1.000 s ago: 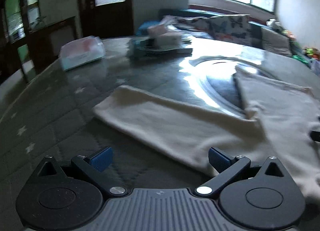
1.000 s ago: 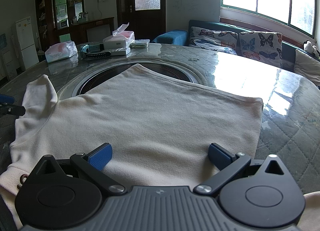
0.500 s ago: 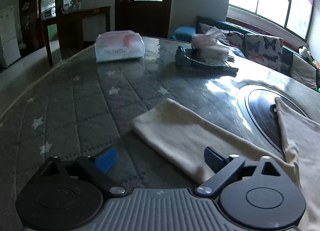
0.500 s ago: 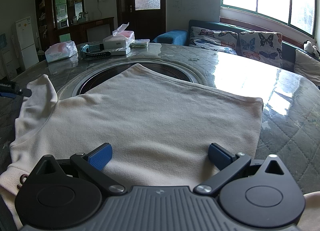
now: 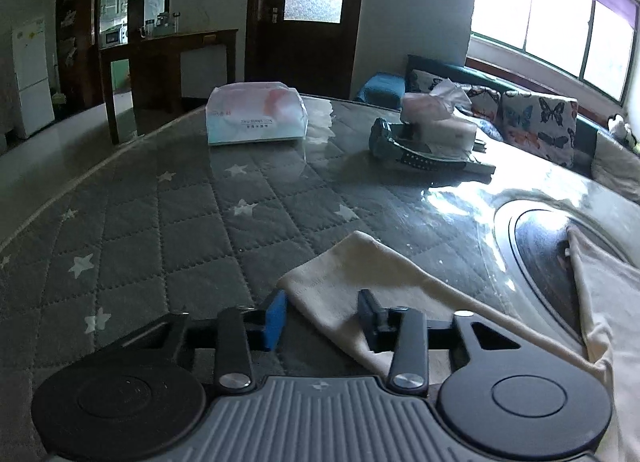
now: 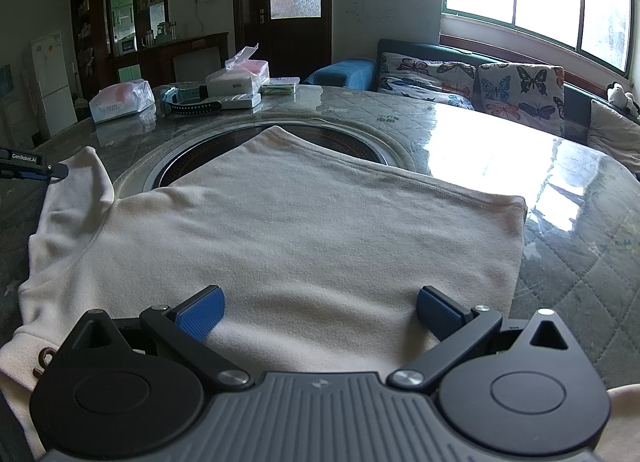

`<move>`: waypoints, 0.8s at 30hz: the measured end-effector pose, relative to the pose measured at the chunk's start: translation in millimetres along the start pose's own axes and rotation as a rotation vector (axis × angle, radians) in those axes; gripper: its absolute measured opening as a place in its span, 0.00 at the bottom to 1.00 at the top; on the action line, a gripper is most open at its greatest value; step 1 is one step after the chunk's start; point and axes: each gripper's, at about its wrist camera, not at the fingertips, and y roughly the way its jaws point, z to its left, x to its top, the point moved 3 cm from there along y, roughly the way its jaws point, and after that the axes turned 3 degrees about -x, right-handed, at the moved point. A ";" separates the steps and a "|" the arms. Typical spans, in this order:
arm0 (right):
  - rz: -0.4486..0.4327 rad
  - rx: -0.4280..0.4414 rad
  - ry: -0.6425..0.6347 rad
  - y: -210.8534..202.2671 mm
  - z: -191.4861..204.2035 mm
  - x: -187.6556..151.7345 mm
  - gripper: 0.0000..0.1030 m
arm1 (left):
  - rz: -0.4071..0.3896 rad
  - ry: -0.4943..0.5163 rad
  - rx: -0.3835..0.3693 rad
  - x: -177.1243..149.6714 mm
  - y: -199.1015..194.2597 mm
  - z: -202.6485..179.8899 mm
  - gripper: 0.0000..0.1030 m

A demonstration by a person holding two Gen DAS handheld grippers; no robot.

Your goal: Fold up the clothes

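Note:
A cream long-sleeved top [image 6: 304, 230] lies flat on the round quilted table [image 6: 580, 254], its body over the dark centre disc. Its left sleeve [image 5: 360, 274] stretches out to the left. My left gripper [image 5: 320, 318] sits low at the sleeve's cuff, jaws partly closed, with the cuff end lying between the blue pads [image 5: 274, 320]; the pads do not press the cloth. It also shows at the left edge of the right wrist view [image 6: 32, 170]. My right gripper [image 6: 320, 306] is wide open and empty, hovering over the near part of the top's body.
A tissue pack [image 5: 256, 114], a tissue box [image 6: 238, 80] and a dark strap-like item [image 5: 416, 150] stand at the table's far side. A sofa with butterfly cushions [image 6: 500, 90] runs behind under the window. The dark centre disc [image 5: 540, 254] is partly bare.
My left gripper has moved left along the sleeve to its cuff, dropped lower, and its jaws have narrowed around the cuff. The right gripper has not moved.

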 end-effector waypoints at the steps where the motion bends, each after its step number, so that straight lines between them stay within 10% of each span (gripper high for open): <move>1: 0.000 -0.001 -0.001 0.0 0.0 0.0 1.00 | -0.002 -0.006 -0.003 0.4 0.2 0.7 0.28; 12: -0.001 -0.005 -0.007 0.0 0.3 0.9 1.00 | -0.035 0.001 -0.119 8.9 -16.8 -21.3 0.05; 24: -0.003 -0.005 -0.011 -0.5 1.1 1.3 1.00 | -0.066 0.221 -0.524 2.6 -83.1 -151.0 0.03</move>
